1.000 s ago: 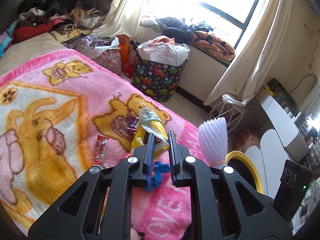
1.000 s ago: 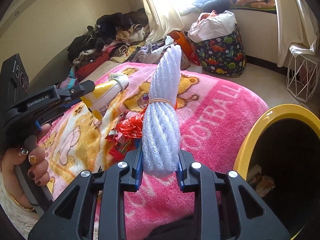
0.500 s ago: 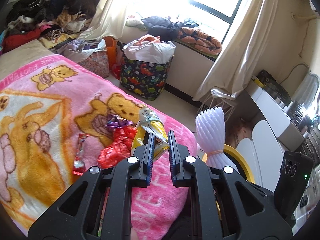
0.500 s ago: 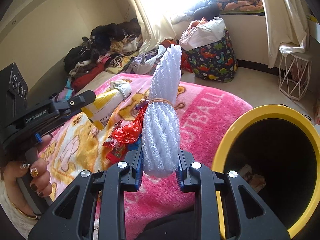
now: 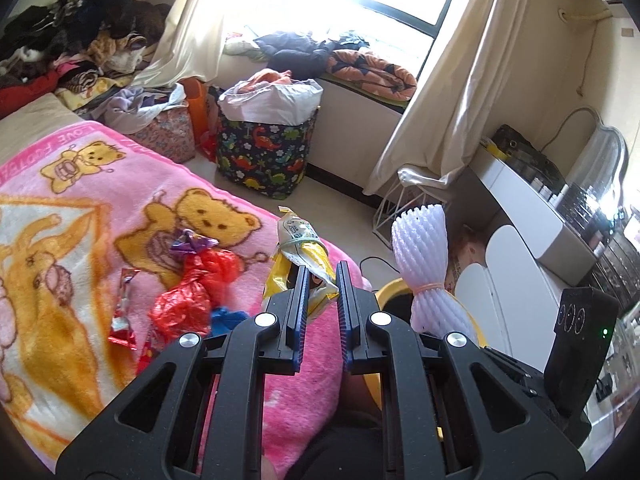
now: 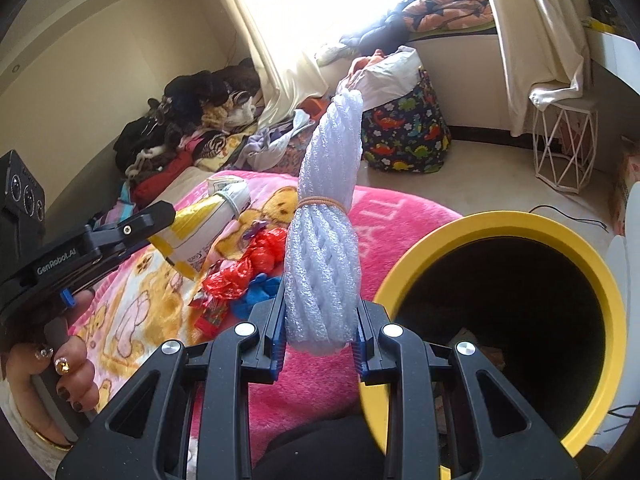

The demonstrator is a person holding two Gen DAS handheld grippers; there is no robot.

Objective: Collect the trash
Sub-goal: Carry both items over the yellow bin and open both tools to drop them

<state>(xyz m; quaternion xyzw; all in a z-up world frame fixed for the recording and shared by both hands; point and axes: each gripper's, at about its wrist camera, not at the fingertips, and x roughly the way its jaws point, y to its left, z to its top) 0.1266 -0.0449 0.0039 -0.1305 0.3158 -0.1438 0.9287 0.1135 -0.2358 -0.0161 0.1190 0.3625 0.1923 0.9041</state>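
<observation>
Beside the yellow bin: everything below is placed against this one landmark.
Yellow bin [image 6: 600, 280]: a round, dark-walled bin with a yellow rim, standing on the floor against the edge of the pink blanket [image 6: 400, 216]; some scraps lie at its bottom.
Right gripper [image 6: 320, 320]: jaws partly closed, pressed against both sides of the foam net bundle [image 6: 324, 240], which stands upright between them just left of the bin's rim, not over the opening.
Foam net bundle: white mesh sleeves tied at the waist with a rubber band [image 6: 320, 201]; in the left wrist view it rises in front of the bin [image 5: 390, 290], hiding most of the rim.
Left gripper [image 5: 322, 276]: jaws nearly together, pinching the lower end of the yellow snack bag [image 5: 304, 256]; it is farther from the bin than the right gripper, over the blanket.
Yellow snack bag: a crumpled yellow and white packet, its neck bound with a band, lifted off the blanket and pointing away from the bin.
Left hand [image 6: 60, 376]: wrapped around the left gripper's handle, nails painted dark.
Red wrapper pile [image 5: 192, 292]: red plastic, a purple foil scrap and a blue piece lying on the blanket, on the far side of the left gripper from the bin.
Dinosaur-print bag [image 5: 264, 156]: on the floor under the window, well apart from the bin.
</observation>
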